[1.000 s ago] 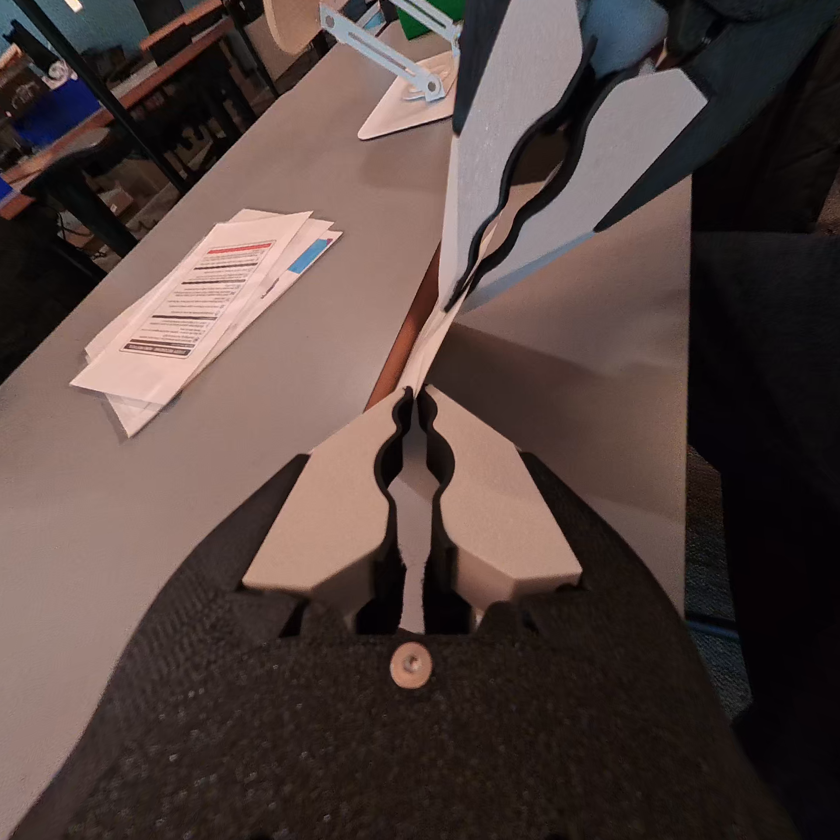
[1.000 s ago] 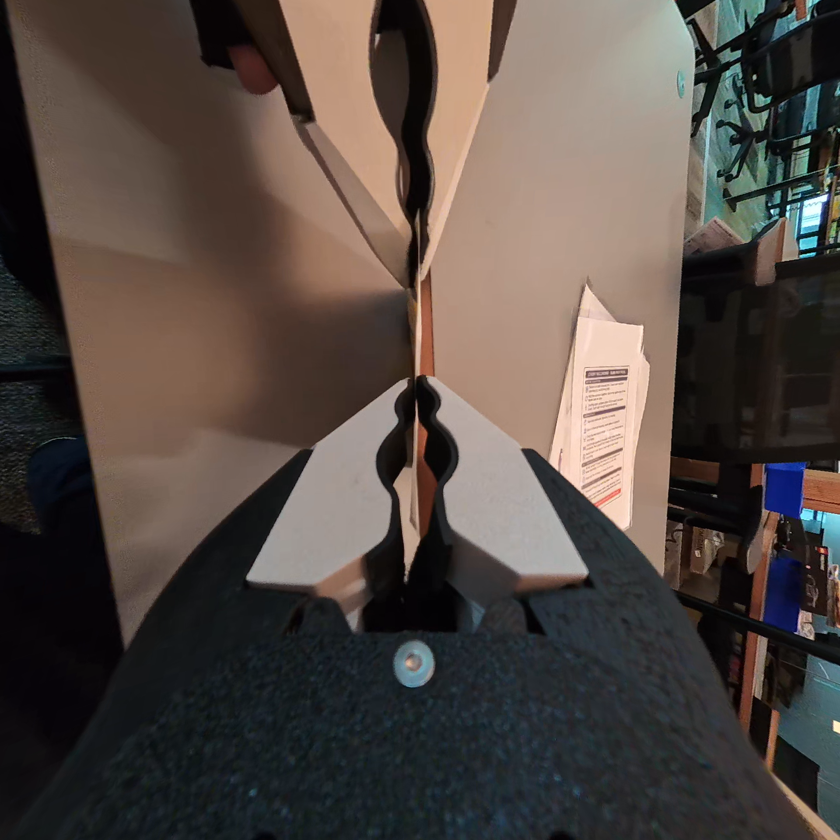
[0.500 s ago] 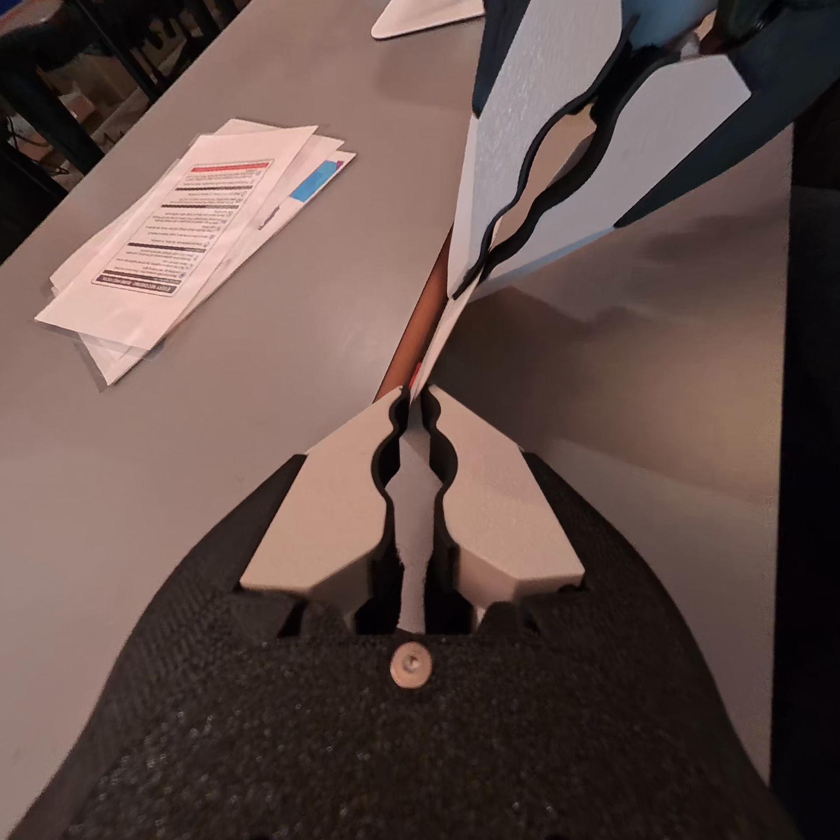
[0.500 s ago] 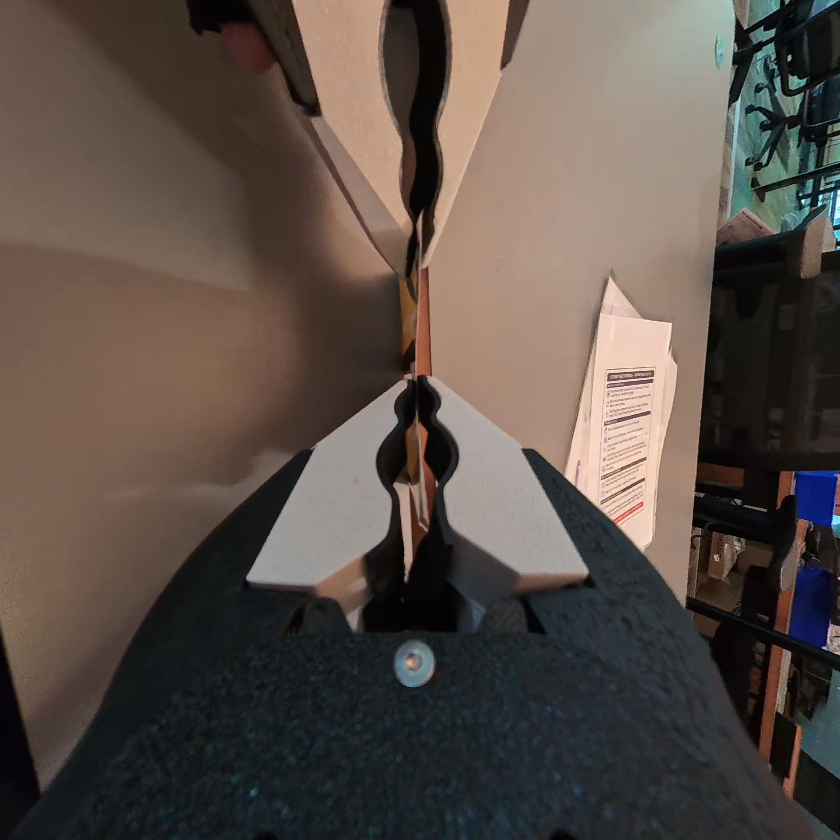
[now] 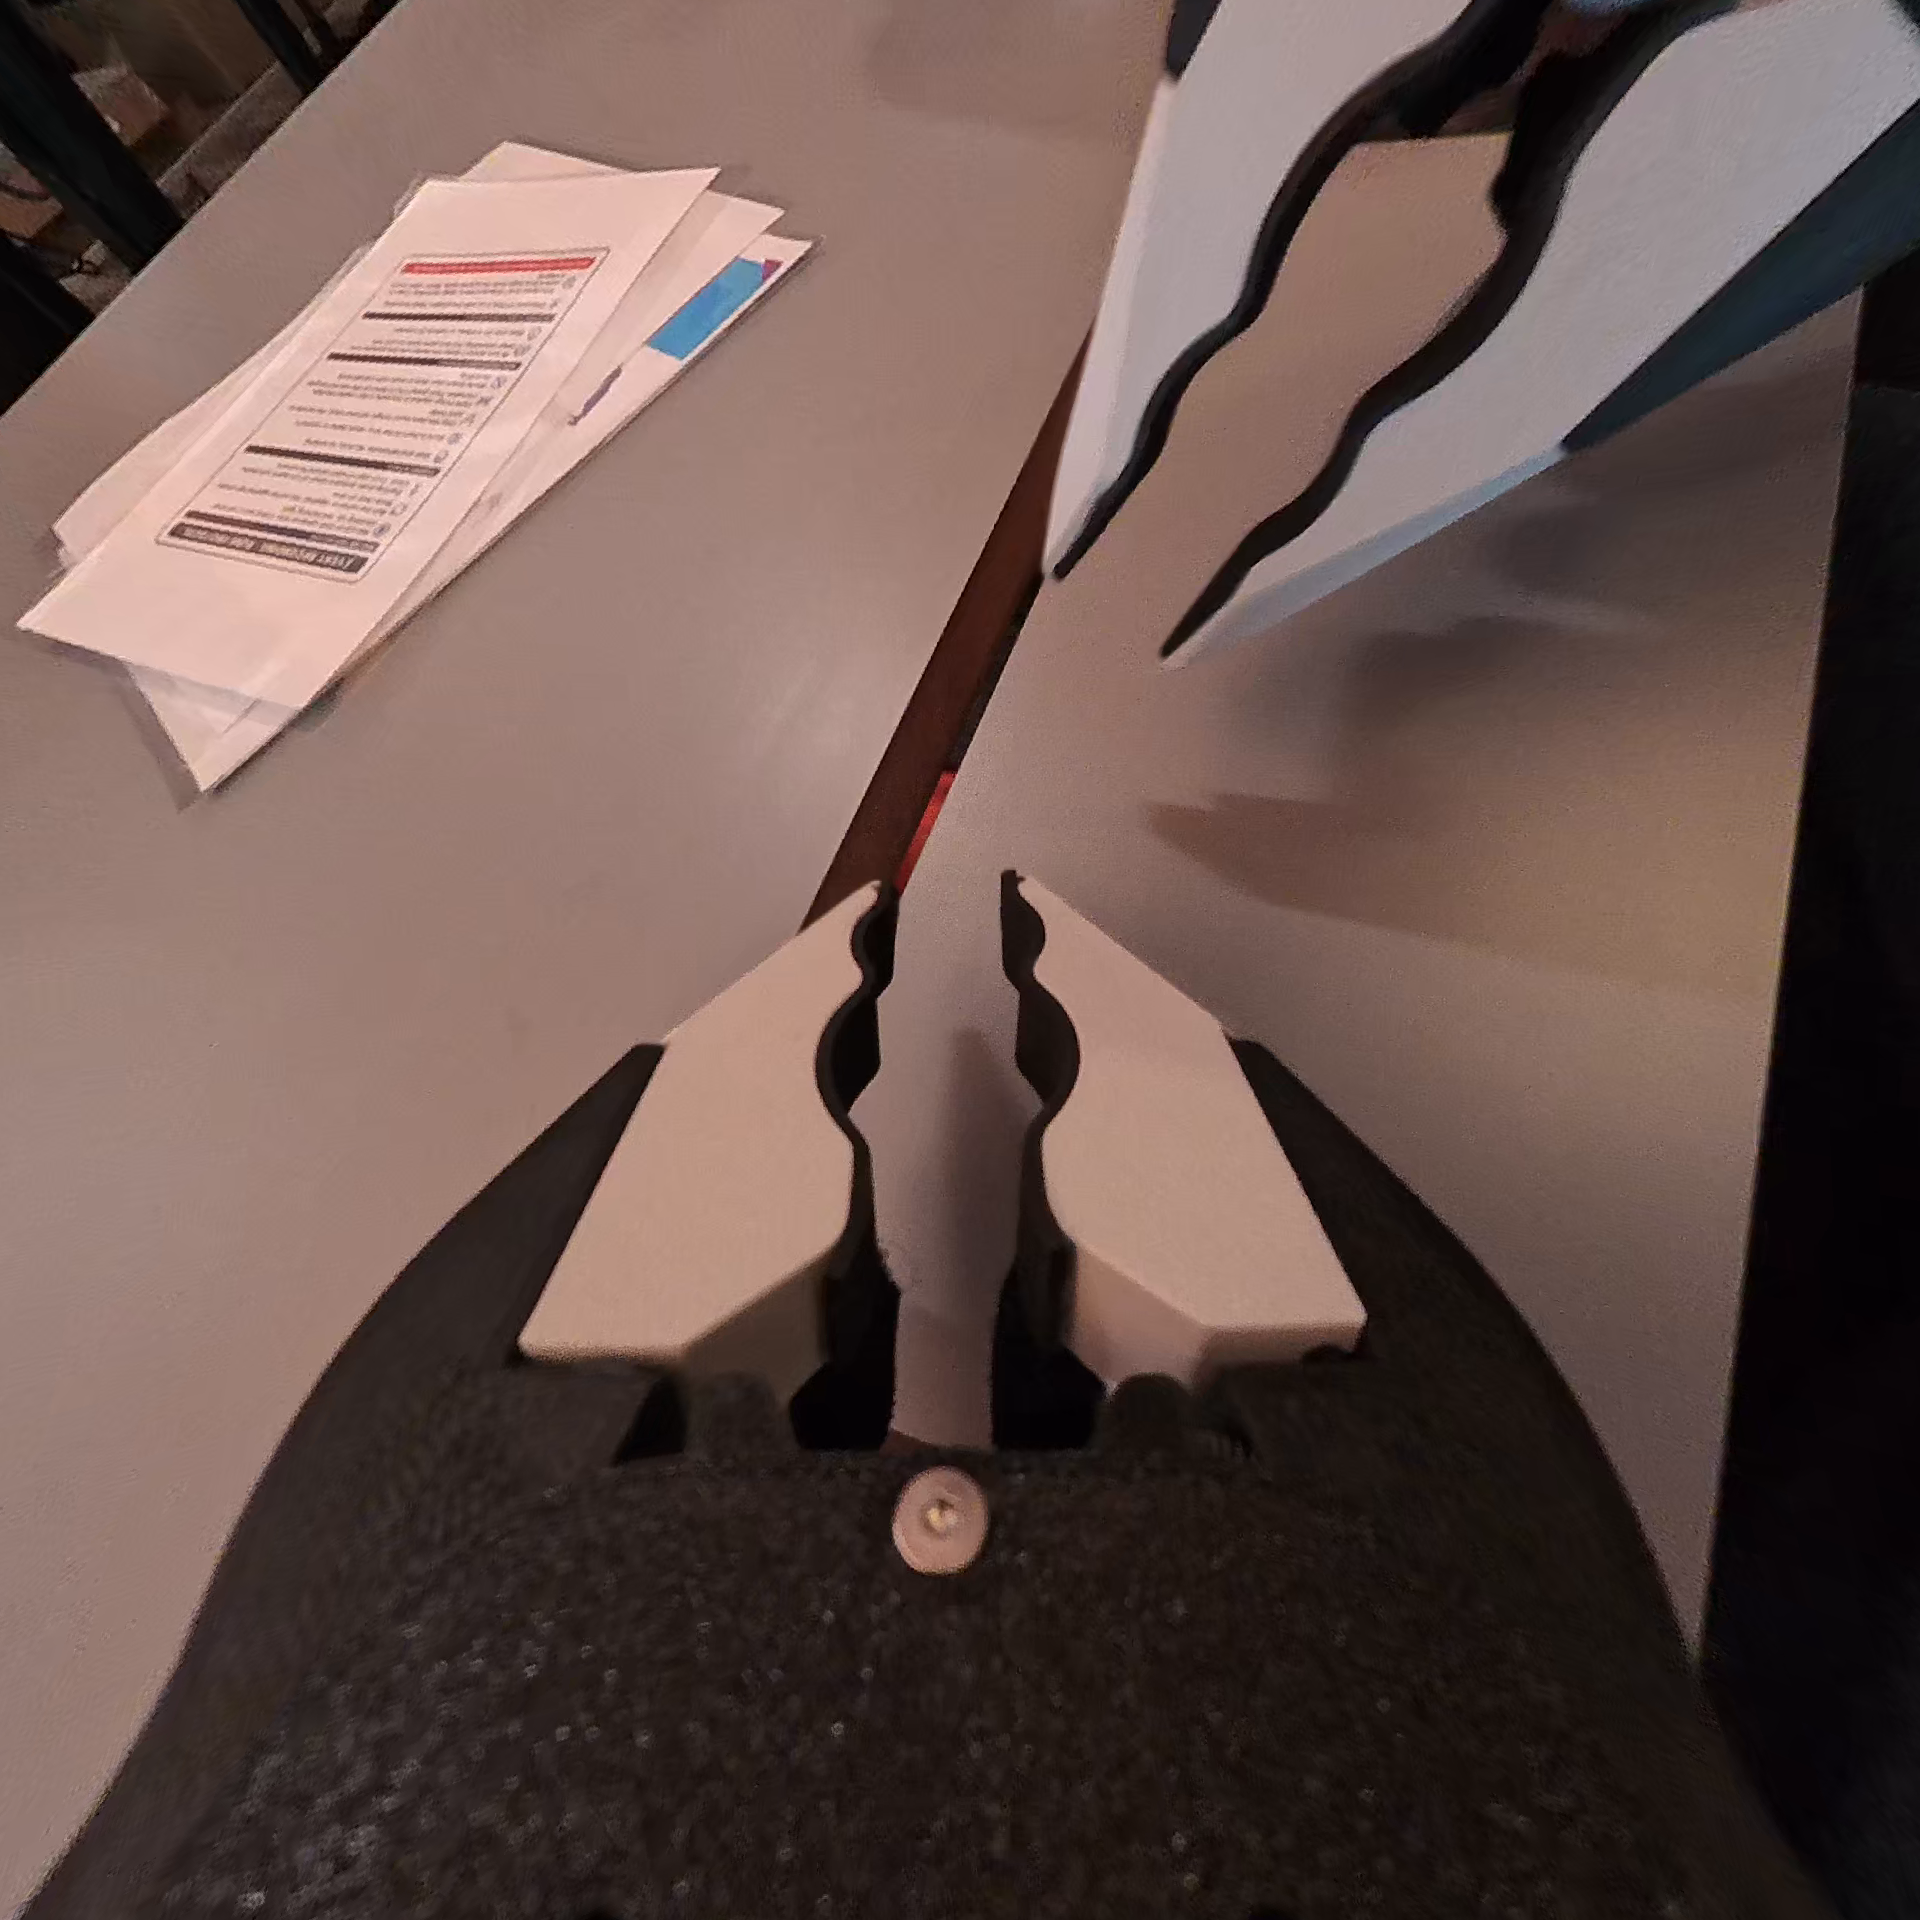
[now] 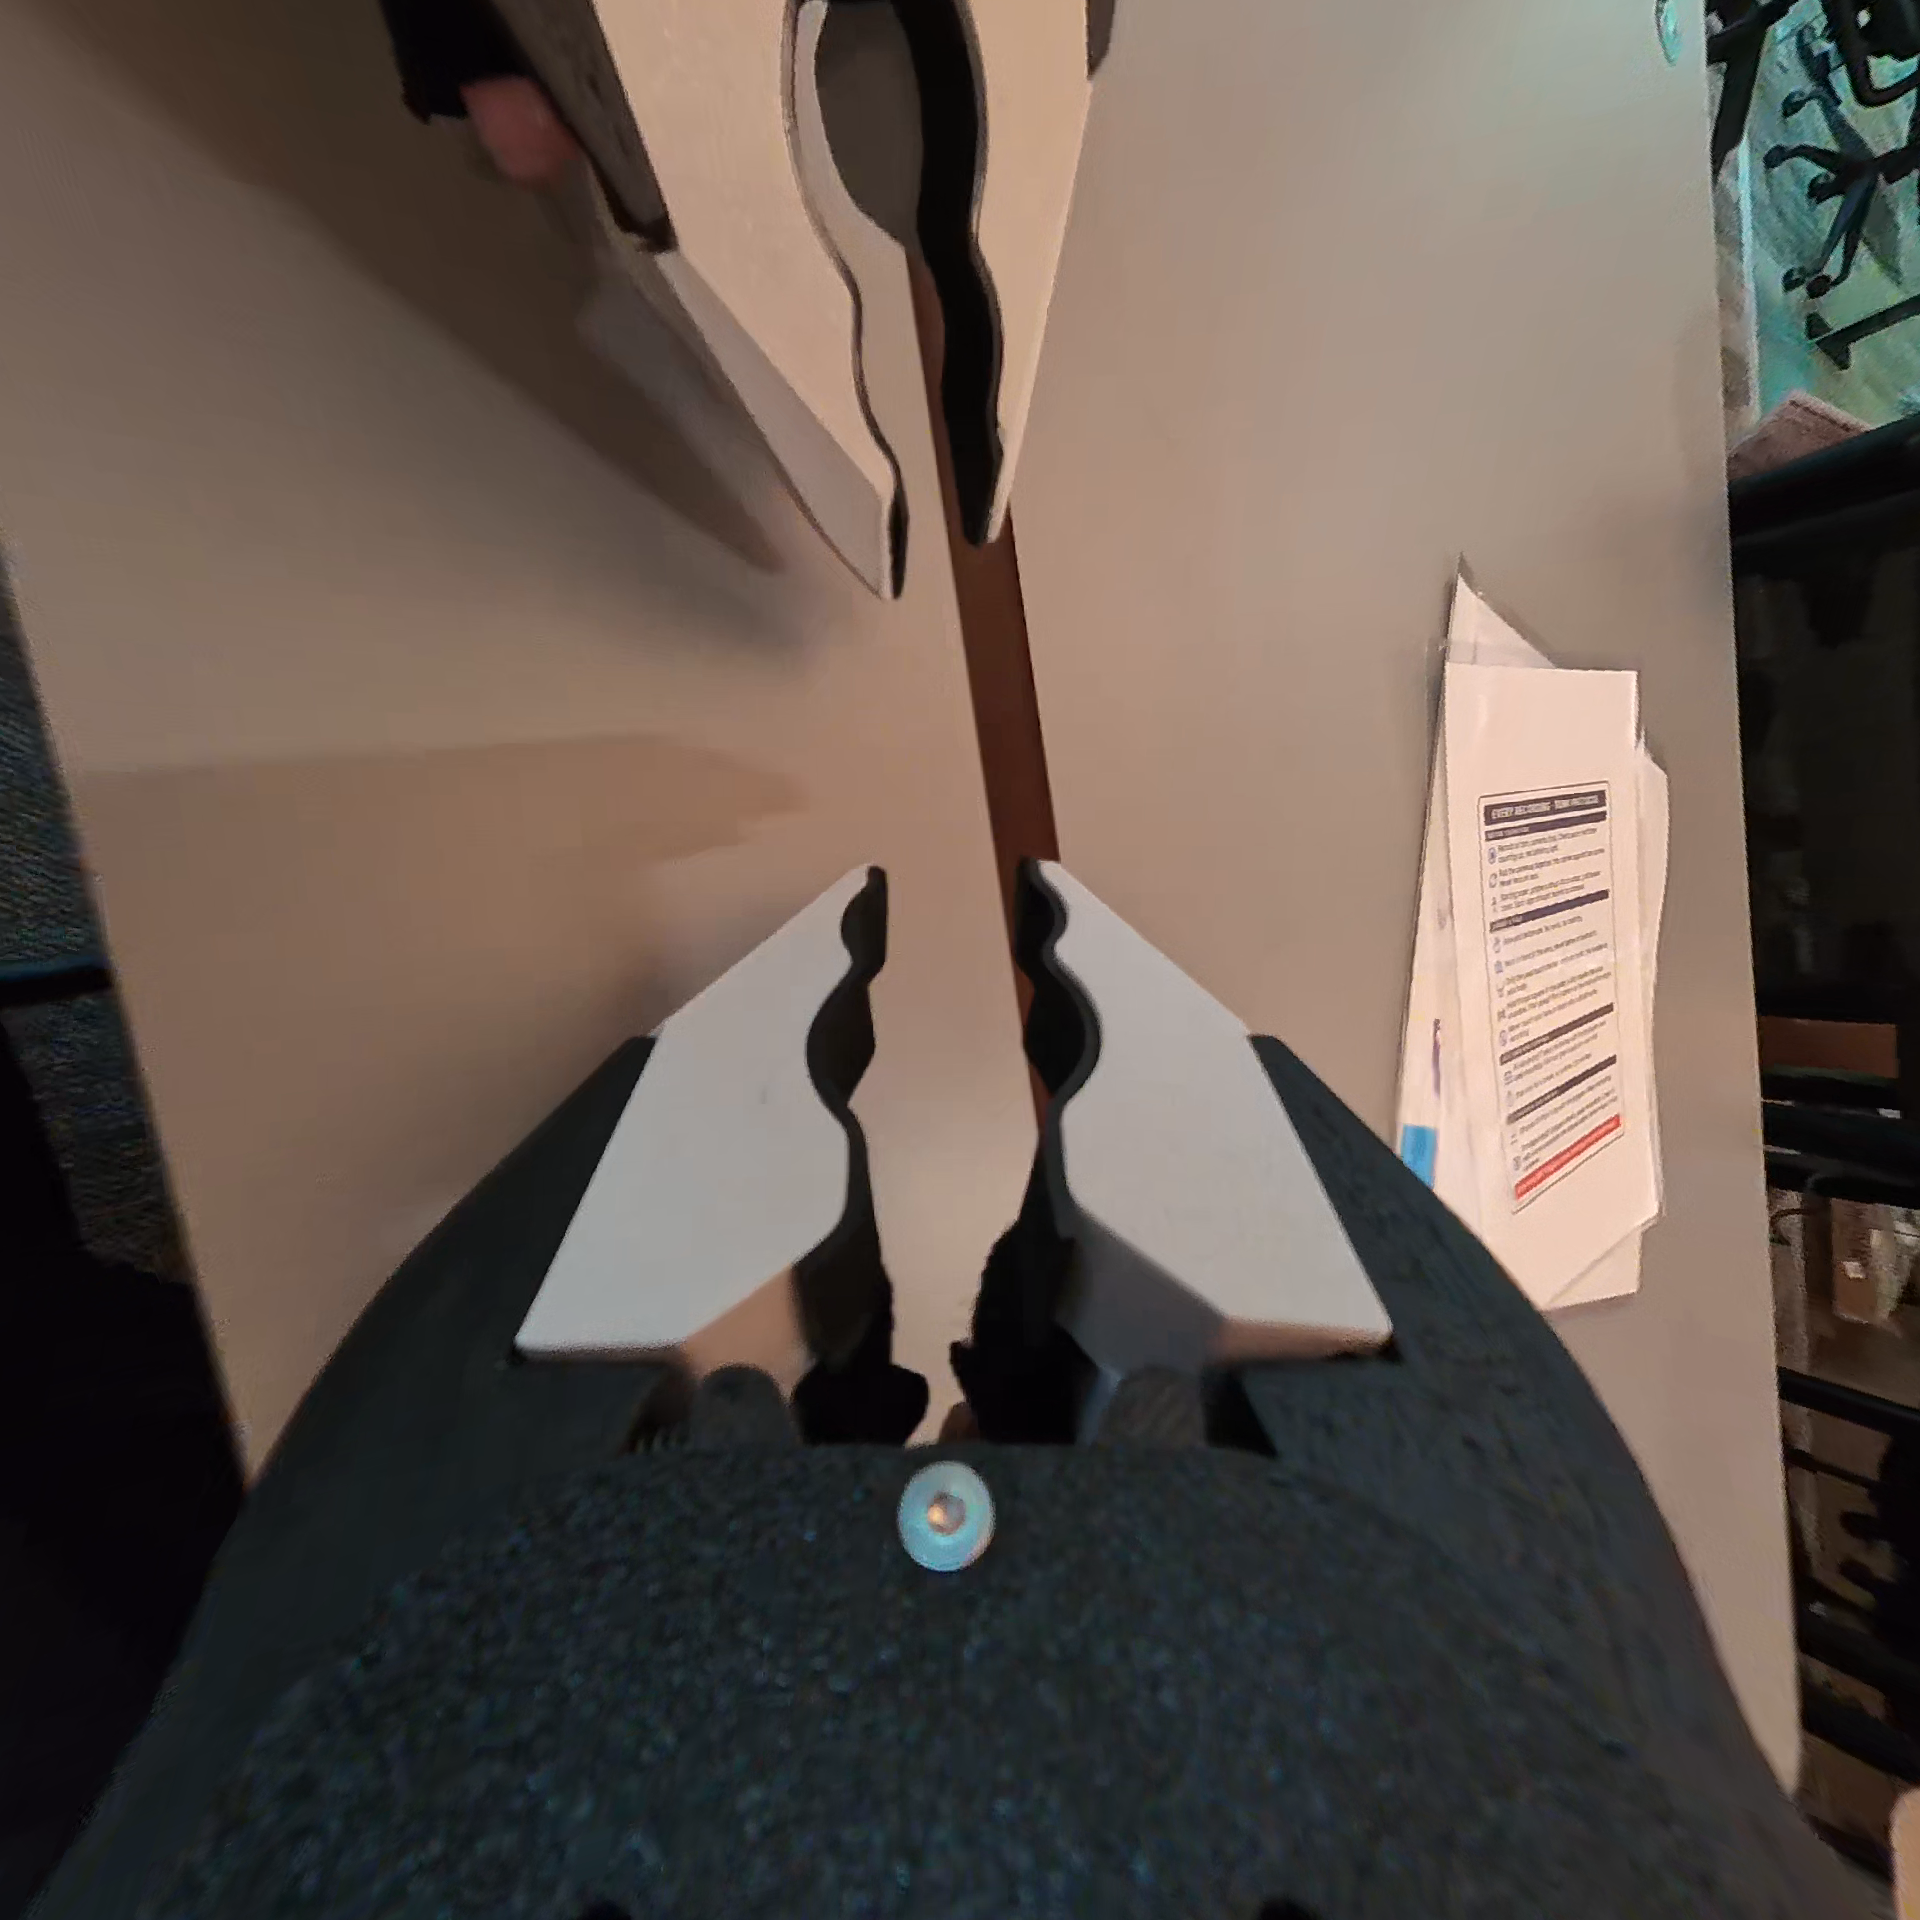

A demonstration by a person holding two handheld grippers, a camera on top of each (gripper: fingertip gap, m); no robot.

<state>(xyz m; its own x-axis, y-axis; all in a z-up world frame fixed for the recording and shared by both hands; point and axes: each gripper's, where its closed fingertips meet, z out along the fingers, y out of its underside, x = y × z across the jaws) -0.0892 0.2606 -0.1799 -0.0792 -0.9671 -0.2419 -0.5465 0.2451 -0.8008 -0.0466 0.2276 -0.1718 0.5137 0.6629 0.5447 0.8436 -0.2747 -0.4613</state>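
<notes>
My left gripper (image 5: 940,894) is open and empty, low over the grey table (image 5: 520,935). My right gripper (image 6: 951,873) is open and empty too, facing it tip to tip. Each shows in the other's view: the right one (image 5: 1112,613) above and ahead, the left one (image 6: 935,561) at the top. A narrow brown strip (image 5: 935,665) runs between the two grippers, between two grey surfaces; it also shows in the right wrist view (image 6: 1013,727). A small red patch (image 5: 928,821) on a thin pale edge lies in that strip, just ahead of my left fingertips.
A loose stack of printed white papers (image 5: 395,416) lies on the table beside the strip, also in the right wrist view (image 6: 1548,987). A person's fingertip (image 6: 514,135) shows by the left gripper. Office chairs (image 6: 1829,156) stand beyond the table's far end. Left tips to right tips: about 6 cm.
Both grippers were shut on a thin white sheet held edge-on between them. Both have now opened and let it go. The right gripper has drawn back a little.
</notes>
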